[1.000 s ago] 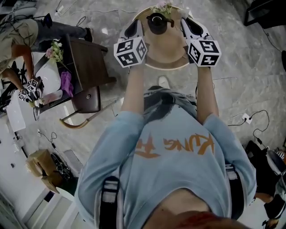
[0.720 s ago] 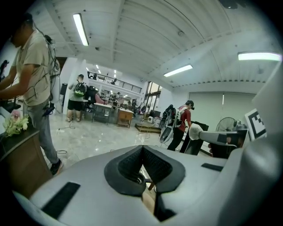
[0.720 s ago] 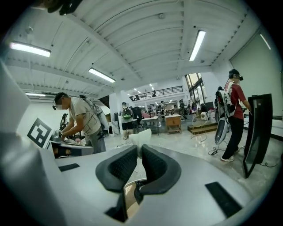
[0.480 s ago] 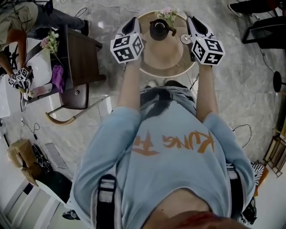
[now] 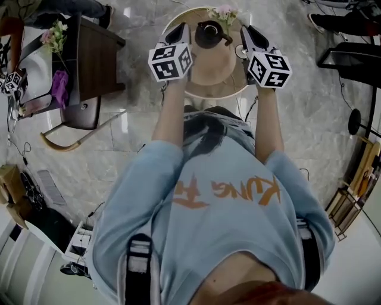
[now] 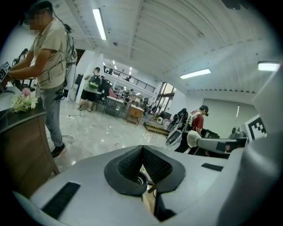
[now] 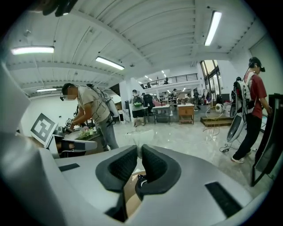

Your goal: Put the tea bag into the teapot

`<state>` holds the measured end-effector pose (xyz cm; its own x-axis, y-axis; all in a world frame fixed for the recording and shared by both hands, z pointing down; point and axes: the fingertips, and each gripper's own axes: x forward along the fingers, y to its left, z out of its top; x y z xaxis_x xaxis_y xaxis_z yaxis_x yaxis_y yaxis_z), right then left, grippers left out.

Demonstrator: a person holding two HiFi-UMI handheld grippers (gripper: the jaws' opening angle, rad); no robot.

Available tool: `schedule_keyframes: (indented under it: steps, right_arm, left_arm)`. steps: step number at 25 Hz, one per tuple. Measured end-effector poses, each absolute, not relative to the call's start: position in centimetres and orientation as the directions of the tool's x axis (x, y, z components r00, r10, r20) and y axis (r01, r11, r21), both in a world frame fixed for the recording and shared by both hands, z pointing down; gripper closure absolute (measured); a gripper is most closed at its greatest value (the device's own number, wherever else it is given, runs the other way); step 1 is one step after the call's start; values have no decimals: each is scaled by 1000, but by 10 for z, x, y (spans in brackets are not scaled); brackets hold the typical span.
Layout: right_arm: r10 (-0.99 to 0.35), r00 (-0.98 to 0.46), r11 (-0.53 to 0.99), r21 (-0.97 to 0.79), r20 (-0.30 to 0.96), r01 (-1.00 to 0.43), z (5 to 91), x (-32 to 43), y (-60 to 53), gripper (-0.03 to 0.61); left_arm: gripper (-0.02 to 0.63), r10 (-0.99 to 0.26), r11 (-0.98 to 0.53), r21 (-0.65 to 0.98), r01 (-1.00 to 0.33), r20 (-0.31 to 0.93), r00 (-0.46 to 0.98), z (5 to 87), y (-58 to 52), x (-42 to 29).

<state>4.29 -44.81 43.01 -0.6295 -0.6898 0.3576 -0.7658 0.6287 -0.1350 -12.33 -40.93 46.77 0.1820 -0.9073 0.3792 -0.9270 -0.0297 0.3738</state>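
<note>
Left gripper closed, empty — right gripper pinches tea bag near teapot (shirt: "KUNG").

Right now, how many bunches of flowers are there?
2. One bunch beside the teapot on the round table; a second bunch on the left desk. More may be hidden.

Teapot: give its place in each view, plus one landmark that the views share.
Head view: the teapot stands at top centre, on the round table.
Left gripper view: only a dark rounded shape shows low between the fingers; I cannot tell whether it is the teapot.
Right gripper view: likewise, a dark shape low between the fingers, not identifiable.
Shared landmark: the tan round table, glimpsed under the fingers in both gripper views.
</note>
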Motion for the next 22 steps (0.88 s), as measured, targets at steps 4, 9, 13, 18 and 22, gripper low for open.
schedule_keyframes:
  steps: [4,9,13,18,22]
  right_arm:
    - [-644,-641,628,-191,418,-755,472,36,-438,531]
    - [-611,-631,583,-266,478,-767,521,40,-429,531]
    - [-585,-624,549,-313,518,-775,551,42,-425,531]
    - [-537,-635,516,-379,556,-768,595,40,-421,531]
    - [-489,-634,515,-389,599,-764,625,35,-422,531]
  left_arm:
    - [588,-871,-2,373,-928,455,185,501,-397,-122]
    - [588,-825,7,376,-927,525,207,536,-384,-115]
    - [588,-793,22,389,-921,568,221,562,-378,-110]
    - [588,-748,0,417,-909,604,277,589,-370,-94]
    - [588,-722,-12,432,-902,620,306,603,-368,-86]
